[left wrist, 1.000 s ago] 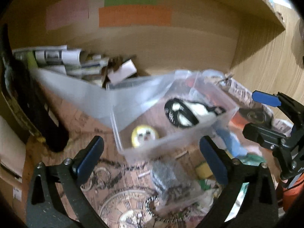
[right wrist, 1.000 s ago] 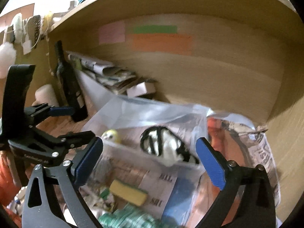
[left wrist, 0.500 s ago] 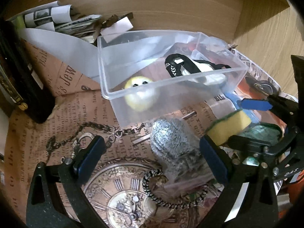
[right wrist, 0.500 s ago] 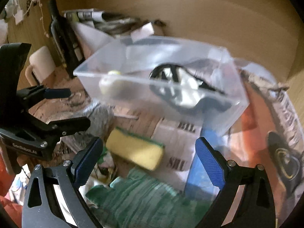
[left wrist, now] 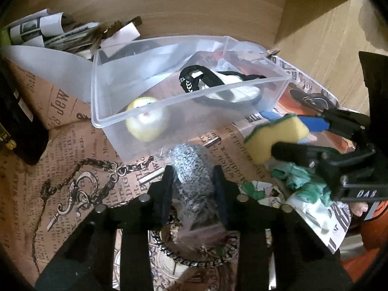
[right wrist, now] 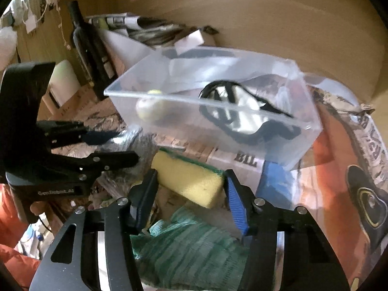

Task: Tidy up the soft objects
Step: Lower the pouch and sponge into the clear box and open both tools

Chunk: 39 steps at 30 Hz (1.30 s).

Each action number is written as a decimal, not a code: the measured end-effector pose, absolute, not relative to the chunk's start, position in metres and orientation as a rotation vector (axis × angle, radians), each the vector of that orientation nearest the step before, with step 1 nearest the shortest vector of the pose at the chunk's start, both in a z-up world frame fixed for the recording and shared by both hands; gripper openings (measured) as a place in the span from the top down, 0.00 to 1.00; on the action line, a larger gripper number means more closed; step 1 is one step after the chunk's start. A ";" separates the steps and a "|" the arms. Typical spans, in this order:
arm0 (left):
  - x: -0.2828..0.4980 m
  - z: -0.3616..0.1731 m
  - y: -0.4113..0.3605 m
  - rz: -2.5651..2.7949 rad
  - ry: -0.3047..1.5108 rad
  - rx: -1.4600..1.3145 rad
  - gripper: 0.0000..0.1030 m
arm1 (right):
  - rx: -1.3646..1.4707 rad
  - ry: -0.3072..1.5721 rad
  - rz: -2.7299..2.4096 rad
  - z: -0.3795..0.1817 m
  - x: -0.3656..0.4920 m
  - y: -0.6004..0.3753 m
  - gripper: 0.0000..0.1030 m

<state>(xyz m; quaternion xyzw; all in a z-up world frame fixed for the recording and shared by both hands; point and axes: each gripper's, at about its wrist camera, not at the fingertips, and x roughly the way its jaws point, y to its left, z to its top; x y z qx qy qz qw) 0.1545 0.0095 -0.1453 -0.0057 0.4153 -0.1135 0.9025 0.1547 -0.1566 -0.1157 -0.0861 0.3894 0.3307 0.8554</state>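
newsprint-covered table (left wrist: 72, 145), wooden wall (left wrist: 194, 7), clear bin (left wrist: 116, 118)

Home shelf nook: wooden walls (left wrist: 315, 36), wine bottle (right wrist: 84, 41), newspaper liner (left wrist: 60, 145).

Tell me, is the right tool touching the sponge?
Touching. The left wrist view shows the right tool pinching the sponge, denting it.

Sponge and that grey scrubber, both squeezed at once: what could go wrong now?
Both head for one bin, so the left hand-held gripper and right hand-held gripper might collide. The sponge is pinched near its ends and may bend or slip. The scrubber could snag the green cloth nearby.
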 end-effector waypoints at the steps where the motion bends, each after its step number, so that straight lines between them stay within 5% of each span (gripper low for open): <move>1: 0.153 -0.144 0.010 -0.235 0.854 -0.012 0.73 | -0.174 0.807 0.693 -0.112 0.154 -0.159 0.50; 24: 0.138 -0.043 0.030 -0.194 0.538 -0.074 0.74 | -0.097 0.580 0.605 -0.043 0.163 -0.184 0.50; 39: 0.220 -0.064 0.018 -0.170 0.633 -0.058 0.74 | -0.124 0.645 0.572 -0.053 0.216 -0.176 0.50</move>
